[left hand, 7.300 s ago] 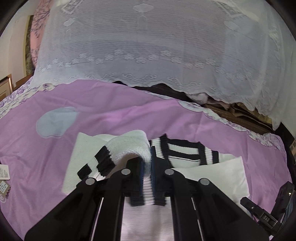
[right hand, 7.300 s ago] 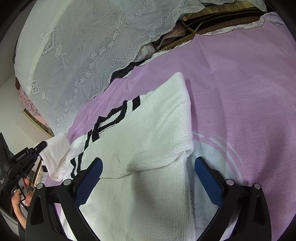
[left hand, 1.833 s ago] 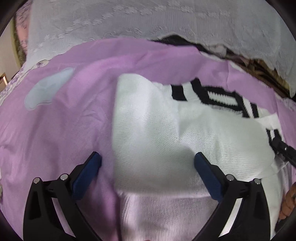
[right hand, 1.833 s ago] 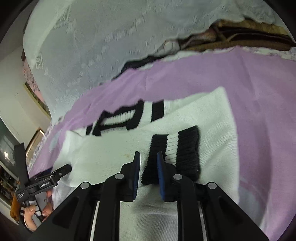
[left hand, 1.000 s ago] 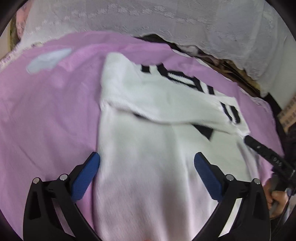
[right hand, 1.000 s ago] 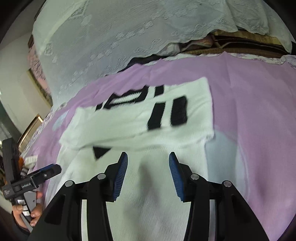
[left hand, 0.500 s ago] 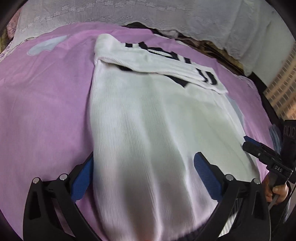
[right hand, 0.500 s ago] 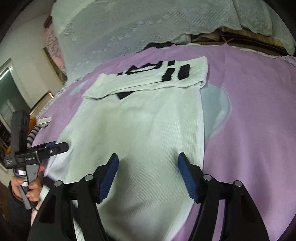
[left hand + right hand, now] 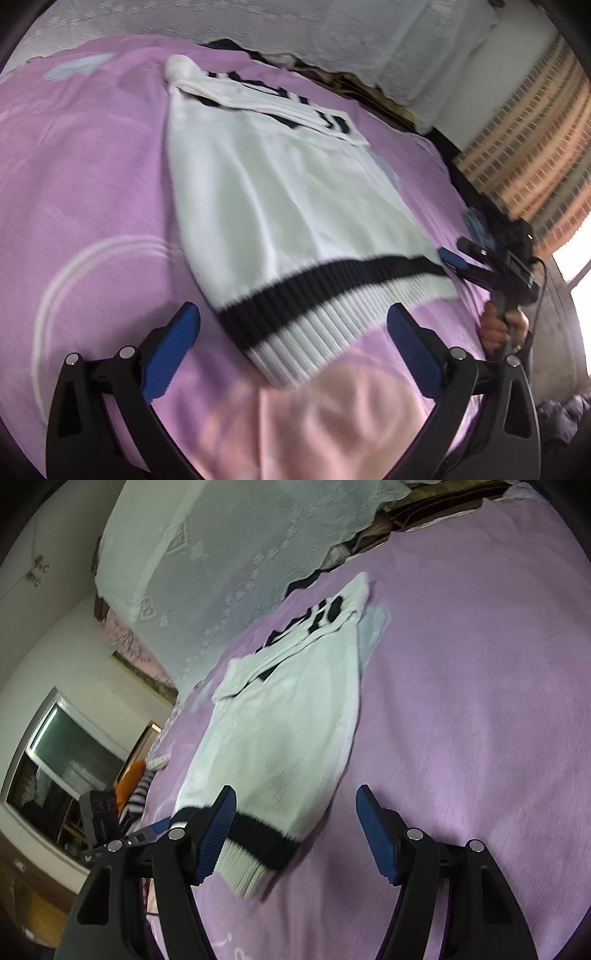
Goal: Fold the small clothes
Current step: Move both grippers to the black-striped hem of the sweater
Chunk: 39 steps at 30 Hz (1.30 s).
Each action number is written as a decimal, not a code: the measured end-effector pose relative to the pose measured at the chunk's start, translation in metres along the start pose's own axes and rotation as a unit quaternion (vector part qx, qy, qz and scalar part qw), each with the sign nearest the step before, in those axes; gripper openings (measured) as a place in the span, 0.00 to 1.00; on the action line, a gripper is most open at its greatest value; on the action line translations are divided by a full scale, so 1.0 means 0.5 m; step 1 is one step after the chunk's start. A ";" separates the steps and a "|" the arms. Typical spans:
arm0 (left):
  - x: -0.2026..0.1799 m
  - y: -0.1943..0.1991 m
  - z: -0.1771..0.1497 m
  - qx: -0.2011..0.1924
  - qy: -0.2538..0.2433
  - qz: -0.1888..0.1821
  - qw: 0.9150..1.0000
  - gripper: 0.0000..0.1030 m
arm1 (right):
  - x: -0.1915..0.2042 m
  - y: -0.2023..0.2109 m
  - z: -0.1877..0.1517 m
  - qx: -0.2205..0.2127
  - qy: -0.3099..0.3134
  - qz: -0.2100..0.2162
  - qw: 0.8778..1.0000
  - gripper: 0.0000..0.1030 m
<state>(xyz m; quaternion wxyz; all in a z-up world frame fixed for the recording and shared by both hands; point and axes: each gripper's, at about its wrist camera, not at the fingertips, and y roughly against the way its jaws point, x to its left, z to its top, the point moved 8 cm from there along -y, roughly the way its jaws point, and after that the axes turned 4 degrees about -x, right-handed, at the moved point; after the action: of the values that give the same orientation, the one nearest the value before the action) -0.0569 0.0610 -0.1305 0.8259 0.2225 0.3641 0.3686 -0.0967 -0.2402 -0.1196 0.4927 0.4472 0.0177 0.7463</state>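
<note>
Sweater (image 9: 280, 192) lengthwise on bedspread (image 9: 92, 177), hem nearest claws.

Both sleeves now folded across sweater (image 9: 280, 192) chest; earlier left gripper (image 9: 293, 332) pinched one cuff, then right gripper (image 9: 295, 825) the other. Both now spread, empty, pulled back from collar end to black-striped hem (image 9: 332, 291).

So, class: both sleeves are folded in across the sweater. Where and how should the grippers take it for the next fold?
Probably at the ribbed hem, one corner per gripper, coming in low from the near end. The sweater lies flat and lengthwise on the purple sheet, and the hem is its nearest free edge. The left gripper and right gripper are both open at that end.
</note>
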 end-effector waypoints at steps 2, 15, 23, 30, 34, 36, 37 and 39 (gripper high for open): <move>-0.020 -0.006 -0.008 0.008 -0.002 -0.032 0.999 0.96 | 0.017 -0.003 -0.016 0.015 0.012 0.008 1.000 0.66; -0.002 0.016 -0.001 0.000 0.111 -0.174 0.979 0.87 | 0.029 0.004 -0.045 0.051 -0.002 0.039 0.998 0.65; -0.020 0.004 0.066 -0.047 0.151 -0.225 0.961 0.91 | 0.029 -0.002 -0.043 0.053 -0.004 0.037 0.998 0.66; -0.014 0.037 0.064 -0.072 0.113 -0.162 0.978 0.92 | 0.026 -0.004 -0.040 0.051 -0.004 0.037 0.998 0.66; 0.011 0.027 0.044 -0.052 0.151 -0.157 0.975 0.83 | 0.025 -0.001 -0.040 0.051 -0.004 0.033 0.998 0.66; 0.009 0.018 0.036 -0.018 0.165 -0.149 0.975 0.83 | 0.026 -0.003 -0.040 0.053 -0.002 0.030 0.998 0.66; 0.006 0.007 0.029 0.004 0.169 -0.145 0.975 0.83 | 0.026 -0.005 -0.040 0.054 -0.001 0.028 0.998 0.66; -0.008 -0.022 0.009 0.054 0.169 -0.116 0.977 0.83 | 0.027 -0.006 -0.041 0.055 0.000 0.025 0.998 0.66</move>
<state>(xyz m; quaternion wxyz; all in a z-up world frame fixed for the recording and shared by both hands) -0.0503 0.0503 -0.1329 0.7764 0.1568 0.5413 0.2822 -0.1103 -0.2201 -0.1245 0.4484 0.4737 0.0481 0.7564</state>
